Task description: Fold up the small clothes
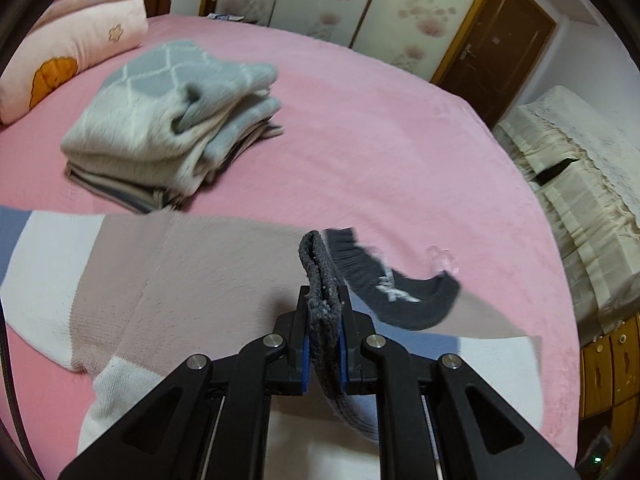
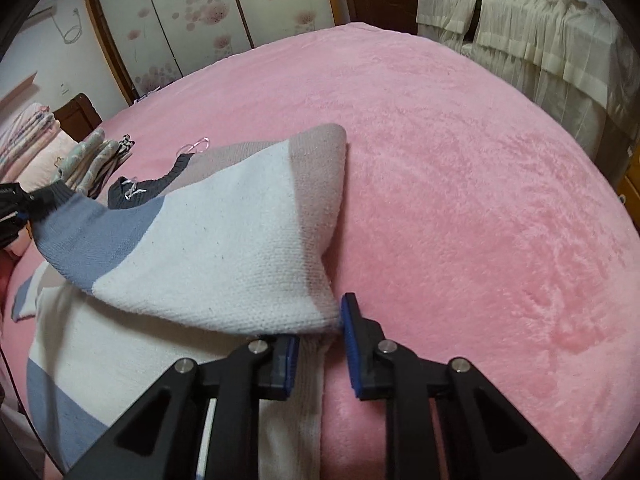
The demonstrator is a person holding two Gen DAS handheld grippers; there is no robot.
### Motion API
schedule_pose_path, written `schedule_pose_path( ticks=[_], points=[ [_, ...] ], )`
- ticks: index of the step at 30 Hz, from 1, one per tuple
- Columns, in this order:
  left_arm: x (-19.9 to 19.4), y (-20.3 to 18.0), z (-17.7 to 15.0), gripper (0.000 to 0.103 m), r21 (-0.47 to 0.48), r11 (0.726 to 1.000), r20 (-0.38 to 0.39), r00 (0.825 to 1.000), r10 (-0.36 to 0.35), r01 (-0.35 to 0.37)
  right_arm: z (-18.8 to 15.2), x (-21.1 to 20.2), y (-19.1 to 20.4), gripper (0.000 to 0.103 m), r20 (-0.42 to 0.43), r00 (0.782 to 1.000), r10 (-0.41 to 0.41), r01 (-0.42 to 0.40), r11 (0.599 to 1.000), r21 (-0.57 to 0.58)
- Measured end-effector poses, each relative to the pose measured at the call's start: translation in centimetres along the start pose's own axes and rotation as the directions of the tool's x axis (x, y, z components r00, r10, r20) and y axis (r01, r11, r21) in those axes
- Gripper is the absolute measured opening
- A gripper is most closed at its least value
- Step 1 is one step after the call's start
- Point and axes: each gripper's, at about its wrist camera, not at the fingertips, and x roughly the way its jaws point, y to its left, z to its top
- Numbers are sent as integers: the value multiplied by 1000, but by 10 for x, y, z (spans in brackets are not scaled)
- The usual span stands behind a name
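Pink bedspread [image 2: 460, 168] fills both views, with a folded stack [image 1: 168, 120] waiting up near the pillow [image 1: 80, 40]. Centre stage is the sweater [image 2: 224, 240], striped blue, white and beige, half lifted off the bed. Left gripper [image 1: 325, 344] is clamped tight on the dark ribbed collar [image 1: 320, 280], carrying that end over the body of the garment. Right gripper [image 2: 320, 344] sits at the near edge where the fold creases; its jaws stand partly apart with white knit running between them, and whether the pads actually bite I cannot tell. No earlier view here, so just the pose.

To fold this well, I'd say keep the right side pinning the crease low against the bed while the left draws the collar end across, taut but not stretched. Line the edges up before lowering, then lay it flat so no bulge gets trapped.
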Motion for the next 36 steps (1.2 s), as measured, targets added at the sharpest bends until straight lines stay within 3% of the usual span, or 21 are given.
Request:
schedule_pose_path(
  ticks=[9,16,24,29,32,36],
  points=[
    [23,26,-9,8,-18,1000,6,1000,-15,15,-1,-1,10,16,19,997,-81,81,996,-25],
    [22,38,-17,8,-53,997,23,999,-47,48,-1,2,11,16,6,996,-94,94,995,-24],
    [10,16,0,8,60,997,91,994,-60,55,-4,4,14,16,15,993,-118,118,993,-19],
    [38,23,-9,10,77,997,12,1000,13,-14,-4,5,17,16,5,991,-132,132,991,-34],
    [50,37,-18,16,56,997,-27,998,49,-48,-4,6,18,16,-2,990,-139,138,989,-44],
    [52,57,-25,26,7,1000,-56,998,14,-13,-4,7,19,20,-20,990,-139,137,989,-54]
  ],
)
